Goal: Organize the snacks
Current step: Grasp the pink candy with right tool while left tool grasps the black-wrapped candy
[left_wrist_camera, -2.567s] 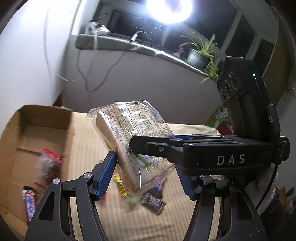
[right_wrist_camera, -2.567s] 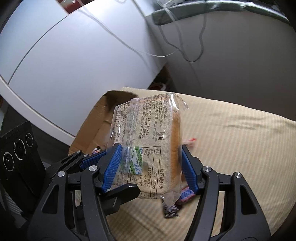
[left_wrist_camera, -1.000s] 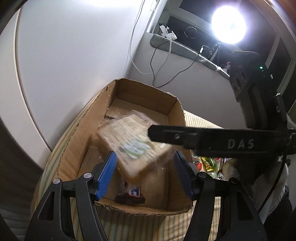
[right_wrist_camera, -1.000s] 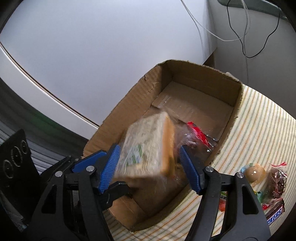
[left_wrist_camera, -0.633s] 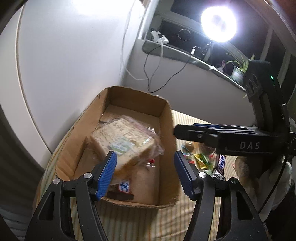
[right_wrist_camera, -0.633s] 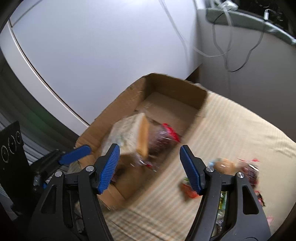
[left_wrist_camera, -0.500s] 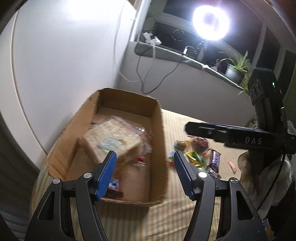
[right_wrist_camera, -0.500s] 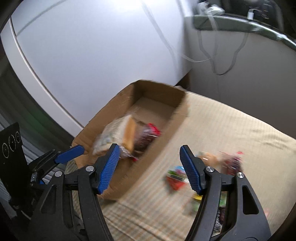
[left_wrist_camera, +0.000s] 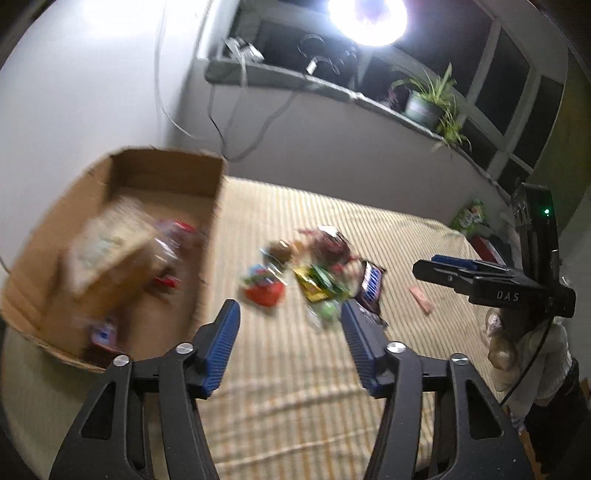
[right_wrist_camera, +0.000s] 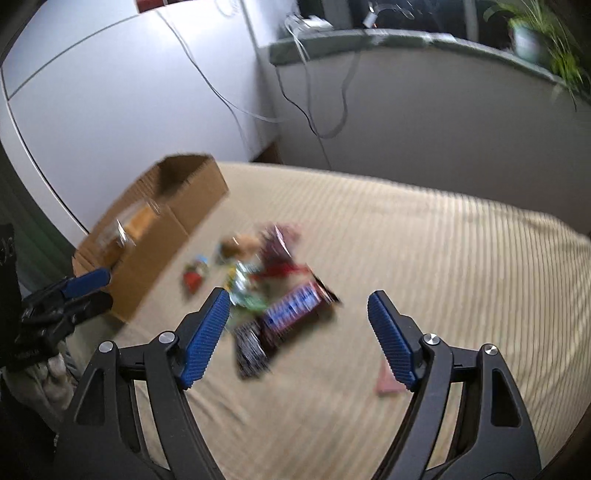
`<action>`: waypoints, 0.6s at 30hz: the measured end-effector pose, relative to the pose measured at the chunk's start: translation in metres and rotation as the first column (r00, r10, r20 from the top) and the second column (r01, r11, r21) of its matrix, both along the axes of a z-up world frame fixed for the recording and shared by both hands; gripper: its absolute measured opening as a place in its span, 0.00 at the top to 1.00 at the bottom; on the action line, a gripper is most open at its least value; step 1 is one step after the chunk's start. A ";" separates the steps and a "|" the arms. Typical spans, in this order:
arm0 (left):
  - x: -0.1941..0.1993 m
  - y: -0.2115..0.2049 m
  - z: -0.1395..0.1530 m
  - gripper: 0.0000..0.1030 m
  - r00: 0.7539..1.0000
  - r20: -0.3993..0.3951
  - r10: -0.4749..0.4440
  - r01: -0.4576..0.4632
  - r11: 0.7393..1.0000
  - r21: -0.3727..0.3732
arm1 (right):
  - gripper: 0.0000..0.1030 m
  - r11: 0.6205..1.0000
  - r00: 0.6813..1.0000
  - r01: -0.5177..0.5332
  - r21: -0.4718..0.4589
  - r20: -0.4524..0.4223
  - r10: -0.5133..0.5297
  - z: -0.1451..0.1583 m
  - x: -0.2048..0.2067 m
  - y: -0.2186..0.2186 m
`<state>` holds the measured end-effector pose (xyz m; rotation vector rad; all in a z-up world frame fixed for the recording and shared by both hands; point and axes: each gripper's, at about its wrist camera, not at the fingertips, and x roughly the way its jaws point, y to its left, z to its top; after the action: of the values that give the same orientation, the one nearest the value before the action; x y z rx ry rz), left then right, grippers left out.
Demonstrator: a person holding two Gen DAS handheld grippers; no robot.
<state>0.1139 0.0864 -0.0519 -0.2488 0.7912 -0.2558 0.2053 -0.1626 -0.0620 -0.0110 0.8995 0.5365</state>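
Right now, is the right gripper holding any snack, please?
No, the right gripper hangs open and empty above the dark Snickers bar on the striped cloth.

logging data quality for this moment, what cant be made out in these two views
- Left wrist view: motion blur smears the bread pack and other contents of the cardboard box.
- Both views: the snack pile is blurred; labels unreadable.
- Right wrist view: the box wall hides most contents.
- Right wrist view: the tool finger covers part of the pink packet.

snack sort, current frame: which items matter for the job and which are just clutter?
Job:
- cardboard box, bagged bread already lying inside
- loose snack pile on the striped cover
- dark candy bar
- small pink packet, apart from the pile
- left tongs and right tongs, both open and empty

Clutter:
- potted plant on the sill
- dangling cables
- lamp
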 end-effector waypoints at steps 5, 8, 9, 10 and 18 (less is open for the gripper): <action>0.006 -0.033 -0.010 0.49 0.995 -0.044 -0.087 0.087 0.996 0.003 | 0.28 0.998 0.997 0.057 -0.010 -0.054 -0.058 -0.022 0.000 -0.030; 0.010 -0.050 -0.016 0.49 0.990 -0.067 -0.126 0.127 0.992 0.000 | 0.37 0.997 0.996 0.058 -0.060 -0.061 -0.062 -0.032 -0.002 -0.036; 0.012 -0.057 -0.019 0.49 0.987 -0.079 -0.142 0.143 0.990 -0.003 | 0.42 0.996 0.996 0.053 -0.074 -0.062 -0.058 -0.034 -0.003 -0.037; 0.014 -0.060 -0.021 0.49 0.985 -0.087 -0.148 0.148 0.989 -0.004 | 0.44 0.995 0.997 0.045 -0.094 -0.062 -0.051 -0.037 -0.004 -0.036; 0.033 -0.092 -0.040 0.49 0.967 -0.171 -0.188 0.185 0.982 -0.032 | 0.58 0.988 0.997 0.022 -0.155 -0.073 -0.033 -0.053 -0.005 -0.036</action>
<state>0.1465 -0.0054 -0.0920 -0.2131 0.9876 -0.4224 0.2001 -0.1987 -0.1155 -0.1196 1.0117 0.4428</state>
